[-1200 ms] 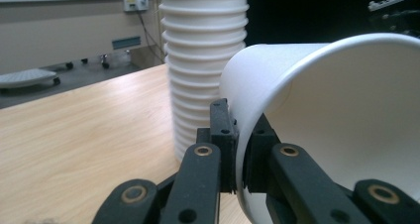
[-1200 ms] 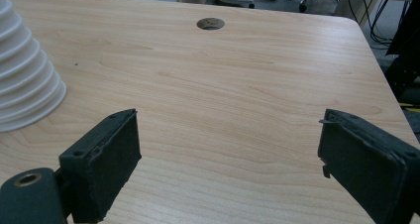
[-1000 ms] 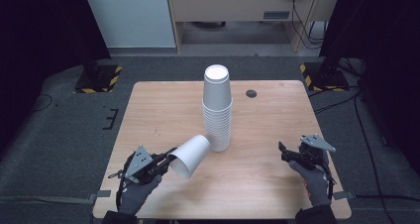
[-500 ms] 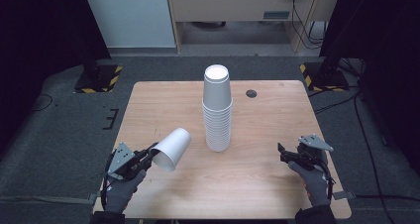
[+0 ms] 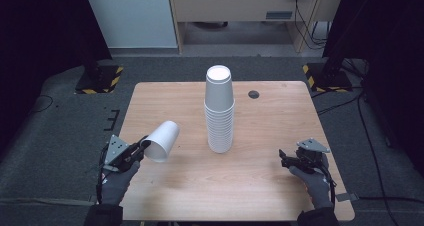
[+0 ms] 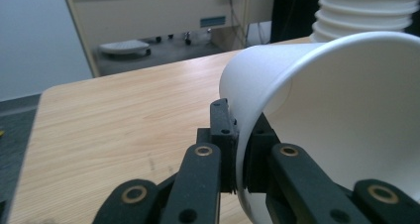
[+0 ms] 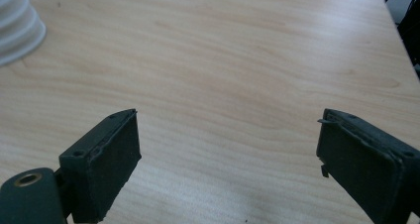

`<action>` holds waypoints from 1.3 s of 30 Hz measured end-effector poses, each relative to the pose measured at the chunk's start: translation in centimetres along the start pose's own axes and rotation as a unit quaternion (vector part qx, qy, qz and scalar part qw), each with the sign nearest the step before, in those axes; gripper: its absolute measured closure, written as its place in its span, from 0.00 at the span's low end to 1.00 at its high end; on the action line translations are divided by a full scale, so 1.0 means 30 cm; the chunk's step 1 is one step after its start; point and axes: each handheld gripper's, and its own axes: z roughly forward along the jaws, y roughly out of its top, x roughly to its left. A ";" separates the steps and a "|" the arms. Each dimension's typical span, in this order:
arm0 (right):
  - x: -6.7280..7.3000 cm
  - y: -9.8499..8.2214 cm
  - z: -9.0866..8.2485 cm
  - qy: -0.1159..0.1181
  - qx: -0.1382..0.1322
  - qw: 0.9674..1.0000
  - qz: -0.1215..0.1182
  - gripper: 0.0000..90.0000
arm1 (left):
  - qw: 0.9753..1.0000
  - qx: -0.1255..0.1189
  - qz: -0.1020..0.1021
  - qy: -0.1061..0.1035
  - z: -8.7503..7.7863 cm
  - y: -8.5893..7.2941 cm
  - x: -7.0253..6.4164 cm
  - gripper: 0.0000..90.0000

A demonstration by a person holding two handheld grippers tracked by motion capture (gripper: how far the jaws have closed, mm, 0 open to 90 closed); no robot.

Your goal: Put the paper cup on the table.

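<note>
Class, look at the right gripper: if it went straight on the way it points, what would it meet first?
Probably bare table; the cup stack sits off to one side of the right gripper.

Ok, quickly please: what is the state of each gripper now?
Left gripper: shut on the rim of a single white paper cup.
Right gripper: open, holding nothing.

A light wooden table [image 5: 280, 186] on grey floor — a tall stack of white paper cups [image 5: 219, 111] stands mid-table, a small dark disc [image 5: 253, 94] near the far edge.
</note>
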 end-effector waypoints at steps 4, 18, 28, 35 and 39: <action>-0.002 -0.029 0.031 0.000 0.046 0.999 -0.026 0.11 | 1.000 0.018 -0.010 0.021 0.001 0.010 0.039 0.95; -0.016 -0.054 0.062 -0.010 0.082 0.996 -0.036 0.08 | 0.992 0.101 -0.013 0.071 0.015 0.048 0.149 0.95; -0.038 -0.073 0.066 0.007 0.074 0.997 0.006 0.07 | 0.984 0.157 -0.038 0.072 0.021 0.066 0.191 0.95; -0.045 -0.076 0.070 0.013 0.079 0.996 0.034 0.07 | 0.974 0.211 -0.041 0.074 0.034 0.073 0.210 0.95; -0.045 -0.076 0.070 0.012 0.079 0.996 0.035 0.07 | 0.968 0.234 -0.043 0.074 0.040 0.081 0.216 0.95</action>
